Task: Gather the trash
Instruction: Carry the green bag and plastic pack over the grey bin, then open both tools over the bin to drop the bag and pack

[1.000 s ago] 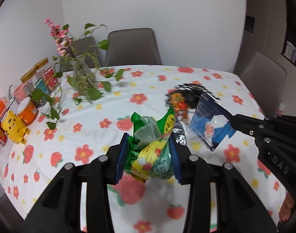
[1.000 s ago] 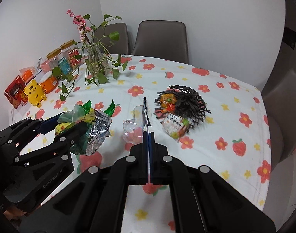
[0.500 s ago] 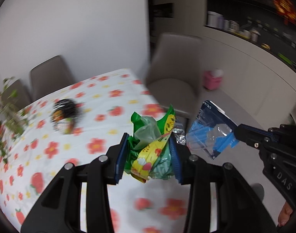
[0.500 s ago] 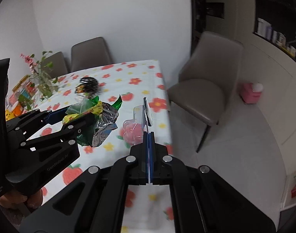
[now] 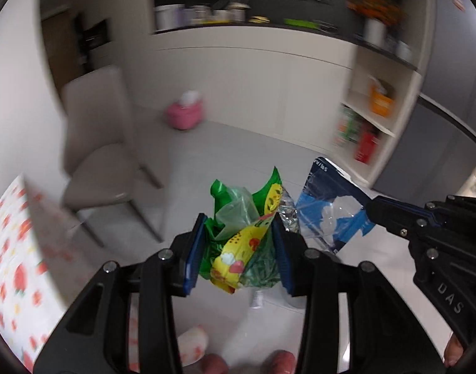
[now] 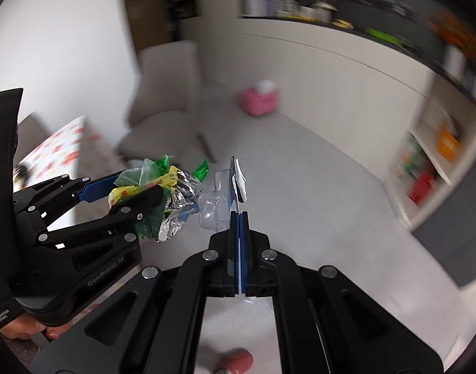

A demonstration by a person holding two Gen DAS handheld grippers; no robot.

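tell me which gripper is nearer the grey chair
Left. The left gripper, jaws shut on the snack wrappers, is on the side toward the grey chair. The right gripper, clamping the blue plastic packet, sits on the far side of it.

Two pieces of trash, both held up off the floor

We see a crumpled green and yellow snack wrapper with silver foil lining showing at its right side, bunched upright between the blue pads of the left gripper. Just beside it, to the right, we see a flat blue and clear plastic package with a moulded clear bubble, pinched by its edge in the tightly closed right gripper, standing edge-on in that gripper's own view.
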